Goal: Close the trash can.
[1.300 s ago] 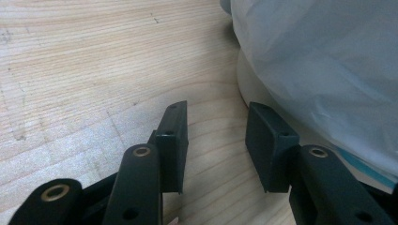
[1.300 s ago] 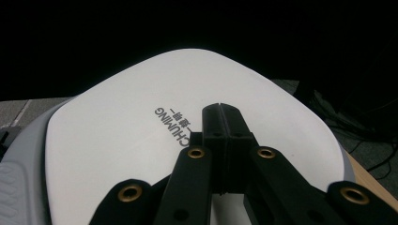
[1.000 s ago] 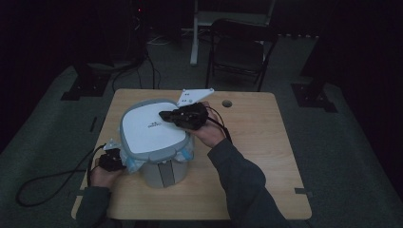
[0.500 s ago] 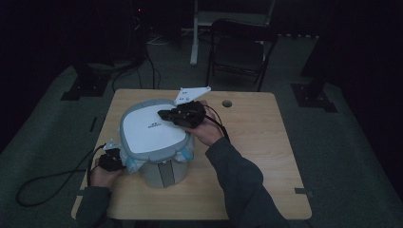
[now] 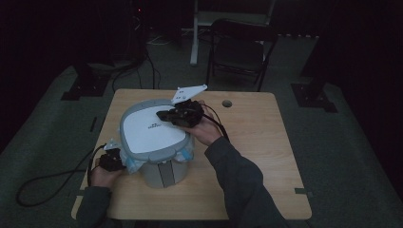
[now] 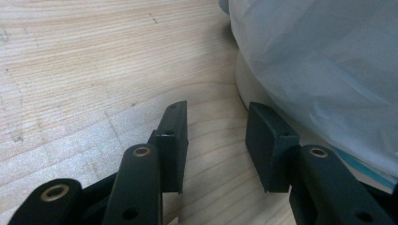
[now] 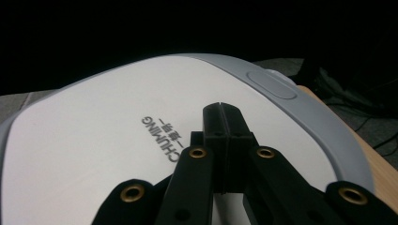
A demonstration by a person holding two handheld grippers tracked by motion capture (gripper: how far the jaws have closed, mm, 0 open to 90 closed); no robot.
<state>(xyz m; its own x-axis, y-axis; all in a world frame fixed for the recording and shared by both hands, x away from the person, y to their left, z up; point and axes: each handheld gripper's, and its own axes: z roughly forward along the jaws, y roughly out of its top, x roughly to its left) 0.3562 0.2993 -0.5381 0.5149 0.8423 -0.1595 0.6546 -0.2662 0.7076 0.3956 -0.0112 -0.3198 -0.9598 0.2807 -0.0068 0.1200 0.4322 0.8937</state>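
bins: we count one, a white-lidded trash bin point(image 5: 154, 142) on the table
bin liners: one bluish plastic bag point(image 6: 324, 70) hanging out under the lid
lids: one, white with a grey rim point(image 7: 108, 140)
grippers: two, the left gripper point(image 5: 110, 159) and the right gripper point(image 5: 164, 115)
tables: one wooden table point(image 5: 256, 156)
chairs: one dark folding chair point(image 5: 240, 50) behind it
holes in the tabletop: one round cable hole point(image 5: 226, 103)

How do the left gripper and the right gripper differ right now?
The left gripper has open jaws with nothing between them; the right gripper has shut jaws. The left is low by the table and bin bag; the right is over the bin lid. Both are black.
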